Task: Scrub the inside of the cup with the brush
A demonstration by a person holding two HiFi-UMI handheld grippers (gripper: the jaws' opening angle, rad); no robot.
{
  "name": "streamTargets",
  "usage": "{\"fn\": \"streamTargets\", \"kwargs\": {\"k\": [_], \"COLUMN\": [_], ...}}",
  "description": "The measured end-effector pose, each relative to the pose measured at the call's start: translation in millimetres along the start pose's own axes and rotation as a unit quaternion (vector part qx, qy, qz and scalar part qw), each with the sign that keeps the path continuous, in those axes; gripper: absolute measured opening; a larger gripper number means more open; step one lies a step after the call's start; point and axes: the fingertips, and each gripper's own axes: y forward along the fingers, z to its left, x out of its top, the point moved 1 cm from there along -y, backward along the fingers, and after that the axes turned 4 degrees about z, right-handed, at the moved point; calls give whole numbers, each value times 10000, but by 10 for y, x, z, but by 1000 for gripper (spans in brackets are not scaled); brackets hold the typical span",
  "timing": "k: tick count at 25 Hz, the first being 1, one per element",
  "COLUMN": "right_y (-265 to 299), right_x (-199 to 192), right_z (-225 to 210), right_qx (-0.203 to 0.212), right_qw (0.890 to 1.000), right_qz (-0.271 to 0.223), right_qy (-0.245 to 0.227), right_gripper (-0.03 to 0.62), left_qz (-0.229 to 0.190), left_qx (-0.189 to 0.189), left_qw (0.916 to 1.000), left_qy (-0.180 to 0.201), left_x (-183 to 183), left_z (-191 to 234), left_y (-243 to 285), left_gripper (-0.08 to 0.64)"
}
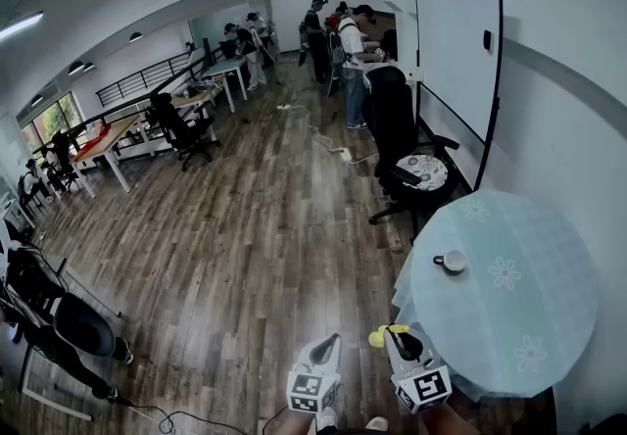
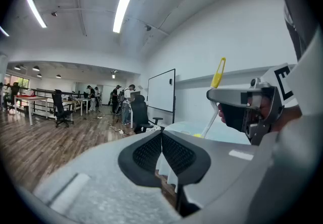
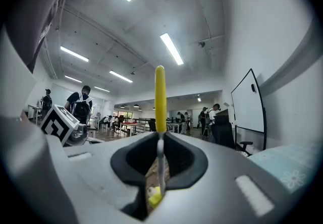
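A small white cup [image 1: 452, 262] with a dark inside stands on the round table [image 1: 534, 301], which has a pale teal flowered cloth. Both grippers hang low in the head view, off the table's near-left edge and well short of the cup. My right gripper [image 1: 400, 336] [image 3: 160, 140] is shut on the brush [image 3: 160, 98], which has a yellow handle and a thin white shaft sticking out past the jaws. In the left gripper view the brush [image 2: 218, 73] shows at the right. My left gripper [image 1: 326, 346] [image 2: 161, 136] is shut, its pads together with nothing between them.
A black office chair [image 1: 399, 144] and a whiteboard [image 1: 458, 61] stand against the wall beyond the table. Wooden floor [image 1: 245, 237] stretches to the left. Desks, chairs and several people are at the far end of the room. A cable lies on the floor near my feet.
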Motion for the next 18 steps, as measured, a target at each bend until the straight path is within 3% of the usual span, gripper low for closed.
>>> {"fn": "streamTargets", "kwargs": {"k": [6, 18], "right_y": [25, 466], "right_x": [1, 92], "right_z": [77, 245], "right_qx": [30, -126], "right_qw": [10000, 9996], "right_qz": [-15, -217], "right_qy": [-11, 108], "right_gripper": [35, 35], "left_qz": [11, -2], "left_qx": [-63, -102], "left_qw": [10000, 9999], "left_qy": [-19, 41], "left_x": [-29, -40], "left_z": [-17, 506], "left_y": [-46, -11], "left_gripper": [6, 6]}}
